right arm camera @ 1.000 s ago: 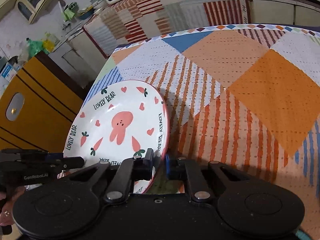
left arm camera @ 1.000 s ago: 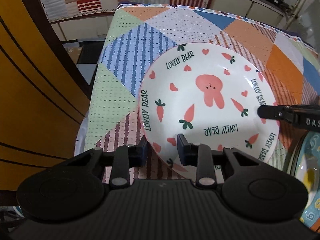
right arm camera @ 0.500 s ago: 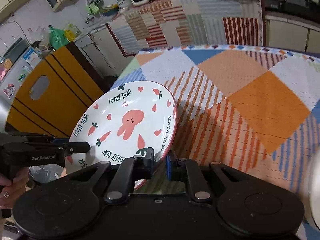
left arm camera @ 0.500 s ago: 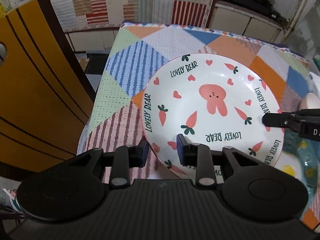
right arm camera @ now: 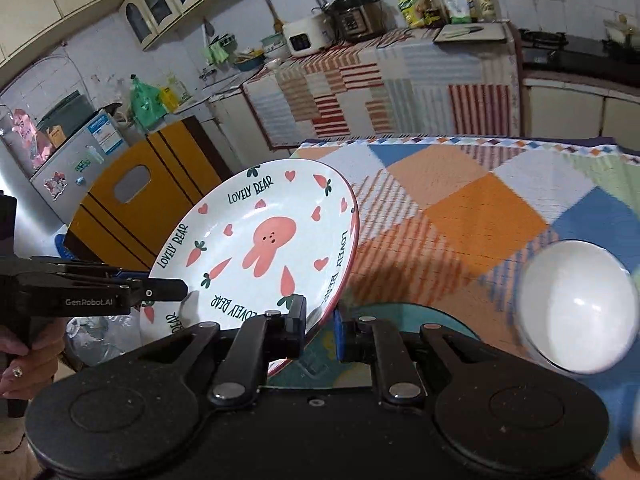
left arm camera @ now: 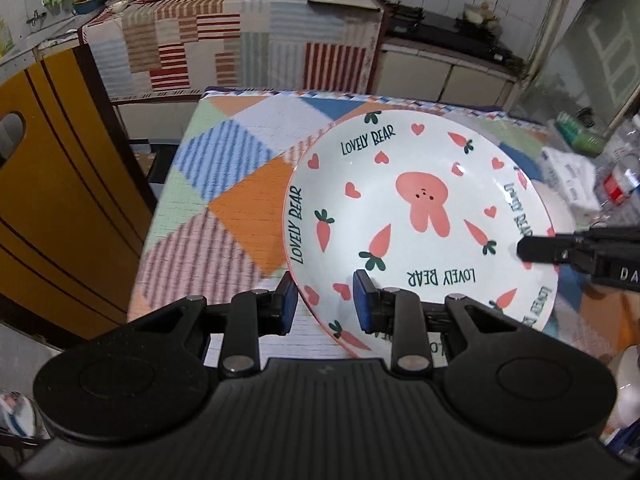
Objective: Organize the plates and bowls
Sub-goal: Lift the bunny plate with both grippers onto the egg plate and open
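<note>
A kitchen table under a patchwork-print cloth [right arm camera: 484, 216] of orange, blue and green squares lies mostly bare on its far side. Above its near left corner a round, glossy white ceramic plate [left arm camera: 420, 216] with a pink rabbit, carrots and a thin red rim is held tilted, off the cloth. The left hand-held gripper [left arm camera: 325, 307] straddles the plate's near rim, one pad above and one below — narrowly parted on it. The right hand-held gripper [right arm camera: 320, 326] pinches the opposite rim likewise. A smooth white bowl [right arm camera: 576, 308], blurred, sits near right beside a teal patterned dish [right arm camera: 360, 316] — a yellow wooden chair [left arm camera: 60, 200] stands left of the table.
</note>
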Available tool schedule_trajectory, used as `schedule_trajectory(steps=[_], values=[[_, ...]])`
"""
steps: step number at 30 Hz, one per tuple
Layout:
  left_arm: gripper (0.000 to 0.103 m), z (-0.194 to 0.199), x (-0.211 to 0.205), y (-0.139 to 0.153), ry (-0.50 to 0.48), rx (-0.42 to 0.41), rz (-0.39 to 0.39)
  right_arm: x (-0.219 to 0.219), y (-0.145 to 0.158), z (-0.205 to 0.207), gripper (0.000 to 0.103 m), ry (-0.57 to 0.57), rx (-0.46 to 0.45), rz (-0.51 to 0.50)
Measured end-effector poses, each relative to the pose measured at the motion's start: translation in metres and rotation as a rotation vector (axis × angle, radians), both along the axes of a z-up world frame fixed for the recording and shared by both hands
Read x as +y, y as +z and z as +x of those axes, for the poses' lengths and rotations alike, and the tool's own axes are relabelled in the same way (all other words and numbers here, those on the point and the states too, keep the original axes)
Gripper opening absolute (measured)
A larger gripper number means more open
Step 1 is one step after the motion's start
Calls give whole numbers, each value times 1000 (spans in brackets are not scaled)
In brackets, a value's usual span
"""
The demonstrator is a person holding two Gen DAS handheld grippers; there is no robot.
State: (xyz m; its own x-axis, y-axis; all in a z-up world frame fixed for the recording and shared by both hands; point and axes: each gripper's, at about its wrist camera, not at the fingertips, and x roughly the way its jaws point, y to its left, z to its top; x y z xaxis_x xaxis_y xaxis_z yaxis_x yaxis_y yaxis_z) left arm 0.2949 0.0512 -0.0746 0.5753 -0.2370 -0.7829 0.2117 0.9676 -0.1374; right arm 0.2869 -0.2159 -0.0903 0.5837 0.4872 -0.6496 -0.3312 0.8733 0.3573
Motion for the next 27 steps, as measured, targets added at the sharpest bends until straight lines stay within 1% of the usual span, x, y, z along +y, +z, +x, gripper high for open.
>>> schedule_trajectory(steps=[2,6,9,15,20,27], values=[[28,-5,-7,0,-15,-1,-14,-8,1,-9,18,-14,-7,4],[28,-17,-22,-6,-57,19,-14,-23,-2,-28,18,-39,8,-4],[28,-24,-32,-14,-90,49,-12,-30,-9,-43,18,-61,34,-19],[28,-33,-51,-38,-136,115,5,-47,-30,-64,18,-118,102,-13],[28,-35,-61,-54,-158,144,30,-52,-42,-67,18,-141,138,-30],[28,-30,-67,-64,-180,176,48,-52,-51,-70,18,-160,176,-73]])
